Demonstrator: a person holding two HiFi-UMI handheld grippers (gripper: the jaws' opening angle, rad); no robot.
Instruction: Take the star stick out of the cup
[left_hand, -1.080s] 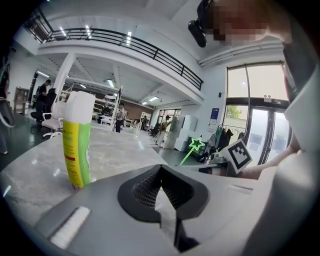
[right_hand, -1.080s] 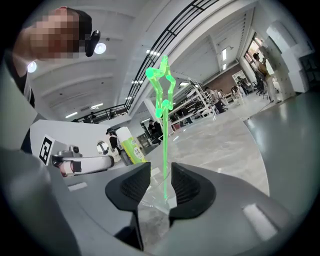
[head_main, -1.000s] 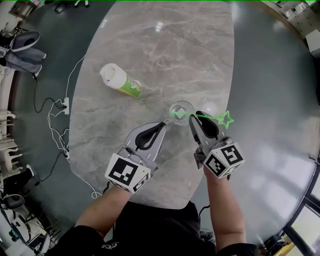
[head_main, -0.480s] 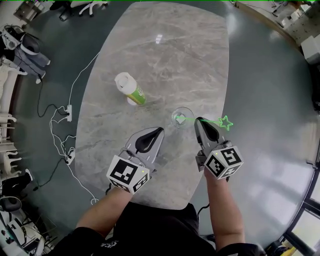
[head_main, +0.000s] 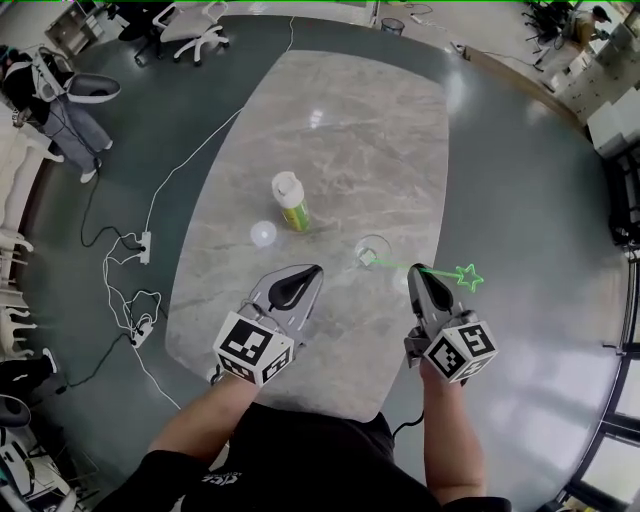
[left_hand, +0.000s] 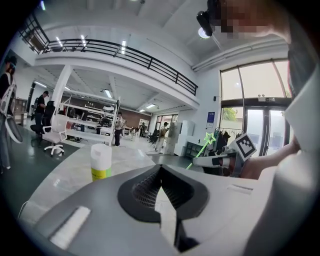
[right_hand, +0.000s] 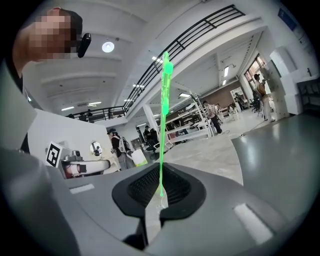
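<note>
Fingers (right_hand: 144, 187) of the right gripper (head_main: 420, 271), ribbed black pads, clenched on the star stick (head_main: 395, 264); left gripper (head_main: 306, 271) fingers (left_hand: 145, 187) pressed together on nothing. Beneath both, a polished grey veined stone table (head_main: 330, 130); upright ahead of the left fingers, a white-capped green cylindrical bottle (head_main: 291, 200); just ahead-left of the right fingers, a clear round cup (head_main: 373, 248). Stick thin, translucent green: star out right of the fingers, plain end at the cup's rim, in or out unclear.

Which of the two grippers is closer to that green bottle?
Left. The left gripper is just on the person's side of the bottle. The right gripper, shut on the star stick, is farther off to the right, past the cup.
</note>
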